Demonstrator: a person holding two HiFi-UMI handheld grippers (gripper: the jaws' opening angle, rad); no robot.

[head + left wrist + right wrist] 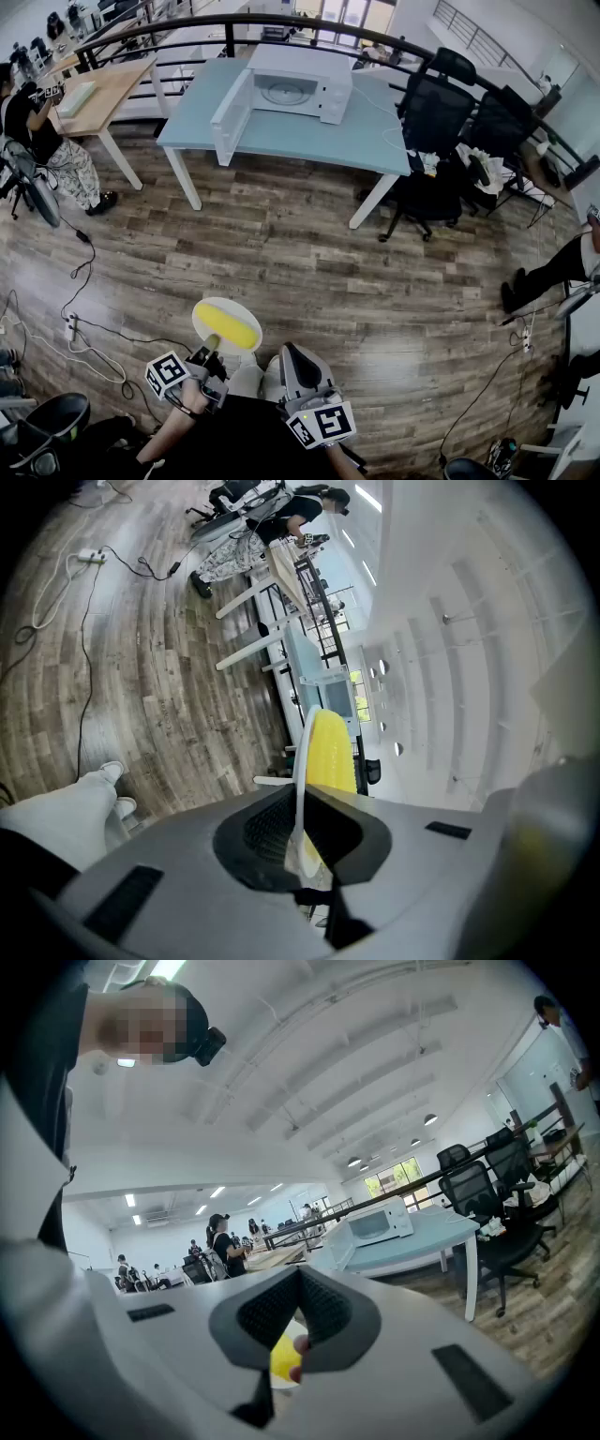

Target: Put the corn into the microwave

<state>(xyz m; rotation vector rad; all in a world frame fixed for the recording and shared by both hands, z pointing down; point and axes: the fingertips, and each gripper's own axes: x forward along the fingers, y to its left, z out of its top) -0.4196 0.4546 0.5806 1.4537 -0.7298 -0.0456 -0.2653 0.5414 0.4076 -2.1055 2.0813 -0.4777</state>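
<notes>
Two grippers: left gripper (210, 353) pinches the plate (212, 315) rim, corn (230, 326) aboard; right gripper (287, 352) jaws pressed together, empty. Advise keeping plate level toward open microwave (300, 84), upper centre.

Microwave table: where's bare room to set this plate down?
Bare tabletop in front of the microwave, right of its open door; the cavity's turntable is bare too. Crowded at the right end: cable, office chairs.
</notes>
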